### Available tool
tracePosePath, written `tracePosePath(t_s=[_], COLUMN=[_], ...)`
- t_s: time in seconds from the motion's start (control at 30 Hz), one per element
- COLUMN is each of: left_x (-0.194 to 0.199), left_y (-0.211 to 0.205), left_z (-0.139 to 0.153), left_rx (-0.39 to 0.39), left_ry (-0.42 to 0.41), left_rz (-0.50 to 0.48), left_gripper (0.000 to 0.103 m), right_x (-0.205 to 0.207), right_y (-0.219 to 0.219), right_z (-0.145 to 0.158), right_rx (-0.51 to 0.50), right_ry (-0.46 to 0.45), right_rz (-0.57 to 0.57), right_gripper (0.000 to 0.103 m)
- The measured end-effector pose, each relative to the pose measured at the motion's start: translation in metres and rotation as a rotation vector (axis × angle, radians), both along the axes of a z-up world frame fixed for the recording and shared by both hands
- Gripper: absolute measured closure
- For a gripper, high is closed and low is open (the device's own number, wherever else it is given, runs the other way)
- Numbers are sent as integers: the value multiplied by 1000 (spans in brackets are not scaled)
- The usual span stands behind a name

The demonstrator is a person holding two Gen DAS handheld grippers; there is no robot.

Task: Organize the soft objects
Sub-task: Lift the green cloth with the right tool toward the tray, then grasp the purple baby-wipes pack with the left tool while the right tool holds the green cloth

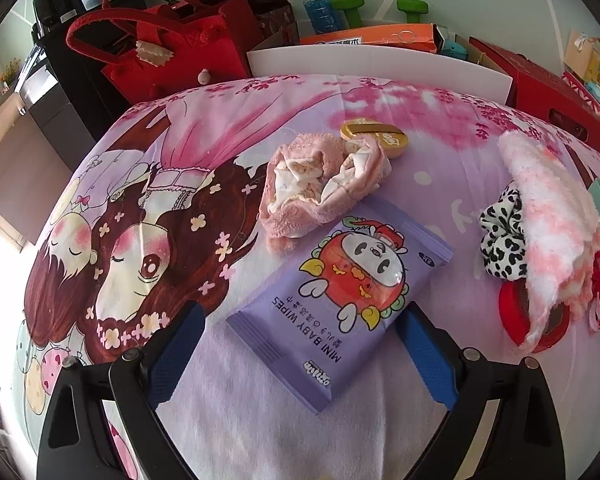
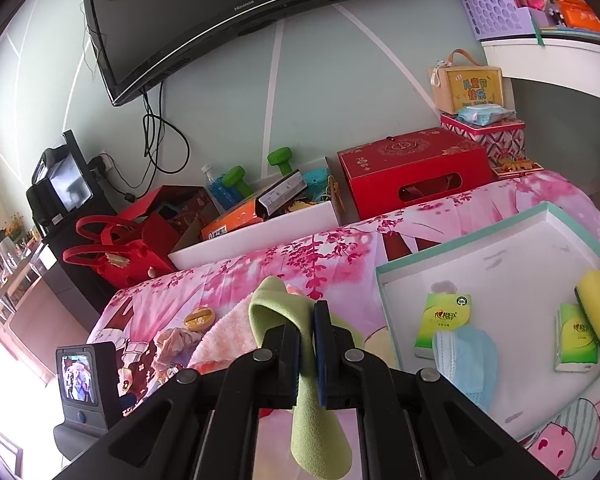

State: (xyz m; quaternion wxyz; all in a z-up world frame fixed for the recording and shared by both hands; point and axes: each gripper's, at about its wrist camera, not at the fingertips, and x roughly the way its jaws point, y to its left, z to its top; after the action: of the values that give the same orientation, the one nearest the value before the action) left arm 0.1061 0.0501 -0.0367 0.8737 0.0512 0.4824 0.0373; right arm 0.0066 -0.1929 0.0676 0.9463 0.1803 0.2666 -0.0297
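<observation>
Green cloth (image 2: 300, 360) hangs clamped in the right hand-held gripper (image 2: 307, 354), likely bound for the white tray (image 2: 500, 240); the left hand-held gripper (image 1: 300, 344) stands apart around the wipes pack (image 1: 340, 300), ready to close.

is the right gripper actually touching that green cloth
Touching. The right wrist view shows the right gripper with both fingers closed flat against the green cloth, which passes between them with no gap.

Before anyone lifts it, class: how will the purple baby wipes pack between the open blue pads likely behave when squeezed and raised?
The baby wipes pack is a flat film pouch, so it will probably sag and bend rather than stay stiff. Its glossy wrapper may slip between the left tool's pads. It looks thin, so likely light, and it should slide, not roll, on the printed sheet.
</observation>
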Motion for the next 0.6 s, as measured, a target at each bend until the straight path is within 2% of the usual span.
tracePosePath(t_s=[0.07,0.27,0.43,0.6], left_x=[0,-1,-4,-6], left_y=[-2,-7,-12,-10], left_z=[1,3,7,13], left_rx=[4,-20,7,-14], left_ry=[-4,-6,-13,-19], left_rz=[-6,-31,-45,-46], left_gripper=[9,37,51,64], right_x=[1,3,3,3], right_y=[-1,-3,-7,-9], right_z=[0,-5,-7,-8], right_rx=[2,13,25,32], right_ry=[2,17,23,27], right_rz=[-1,-6,-14,-16], right_gripper=[97,97,97,97])
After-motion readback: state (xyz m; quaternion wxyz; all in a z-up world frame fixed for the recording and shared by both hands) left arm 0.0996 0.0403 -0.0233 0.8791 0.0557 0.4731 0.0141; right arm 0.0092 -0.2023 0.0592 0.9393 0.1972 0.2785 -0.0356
